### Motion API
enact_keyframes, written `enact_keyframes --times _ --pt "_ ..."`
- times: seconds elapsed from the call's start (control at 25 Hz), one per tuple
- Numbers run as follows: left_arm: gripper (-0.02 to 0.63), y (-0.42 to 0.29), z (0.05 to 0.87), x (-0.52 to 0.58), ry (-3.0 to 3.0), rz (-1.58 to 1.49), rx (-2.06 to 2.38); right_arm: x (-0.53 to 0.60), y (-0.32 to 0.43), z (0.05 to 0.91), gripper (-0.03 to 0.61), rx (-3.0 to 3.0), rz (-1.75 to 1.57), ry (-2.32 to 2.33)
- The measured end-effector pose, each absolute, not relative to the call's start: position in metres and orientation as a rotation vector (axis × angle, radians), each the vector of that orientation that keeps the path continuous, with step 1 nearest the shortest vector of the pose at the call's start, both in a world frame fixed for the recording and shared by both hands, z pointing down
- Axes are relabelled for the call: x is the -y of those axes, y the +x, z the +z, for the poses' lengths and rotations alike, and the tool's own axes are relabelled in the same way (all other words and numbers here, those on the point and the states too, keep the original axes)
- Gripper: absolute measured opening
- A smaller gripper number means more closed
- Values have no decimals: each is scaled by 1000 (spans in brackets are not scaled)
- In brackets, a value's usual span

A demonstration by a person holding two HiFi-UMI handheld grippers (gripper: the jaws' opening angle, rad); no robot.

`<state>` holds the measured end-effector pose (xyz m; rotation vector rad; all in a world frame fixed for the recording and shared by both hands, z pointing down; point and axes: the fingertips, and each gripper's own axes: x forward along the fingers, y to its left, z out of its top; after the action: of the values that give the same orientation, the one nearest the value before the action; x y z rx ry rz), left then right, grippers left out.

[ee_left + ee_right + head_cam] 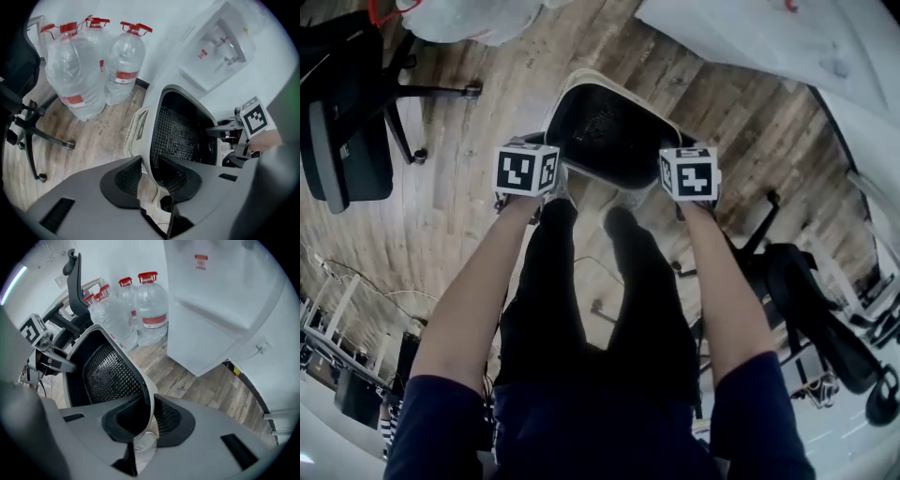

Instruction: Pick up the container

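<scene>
The container [609, 131] is a white bin with a black mesh lining, held off the wooden floor between both grippers. My left gripper [546, 183] grips its left rim; in the left gripper view the jaws [150, 176] press on the white wall from both sides, with the container [180, 129] stretching ahead. My right gripper [686, 178] grips the opposite rim; in the right gripper view its jaws [151, 416] clamp the thin edge of the container [110, 371]. Each gripper shows across the bin in the other's view: the right gripper [236, 140] and the left gripper [42, 341].
Large water bottles [89, 70] with red caps stand by the wall beside a white water dispenser [220, 42]. Black office chairs stand at the left [347, 122] and right [806, 291]. The person's legs [581, 281] are below the bin.
</scene>
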<state>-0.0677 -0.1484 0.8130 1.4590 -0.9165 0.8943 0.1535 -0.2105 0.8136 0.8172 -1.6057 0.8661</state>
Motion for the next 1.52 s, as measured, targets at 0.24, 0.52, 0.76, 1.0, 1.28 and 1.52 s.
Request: enact_keyframes --times 0.24,0.52,0.76,1.0,1.28,1.52 --pt "133 -71 711 156 1497 838 990 219 148 711 71 1672 786 844" --pt "129 -67 600 116 1486 756 1059 194 148 590 67 1737 692 874" --pt "129 -72 534 88 1492 703 1073 163 144 529 67 1758 688 860" --pt "126 -70 501 63 1489 644 1113 145 146 499 66 1776 660 884" --pt "125 -67 487 51 1488 596 1139 136 147 482 66 1791 636 882" --pt "124 -68 481 53 1485 585 1160 146 145 476 66 1820 585 892"
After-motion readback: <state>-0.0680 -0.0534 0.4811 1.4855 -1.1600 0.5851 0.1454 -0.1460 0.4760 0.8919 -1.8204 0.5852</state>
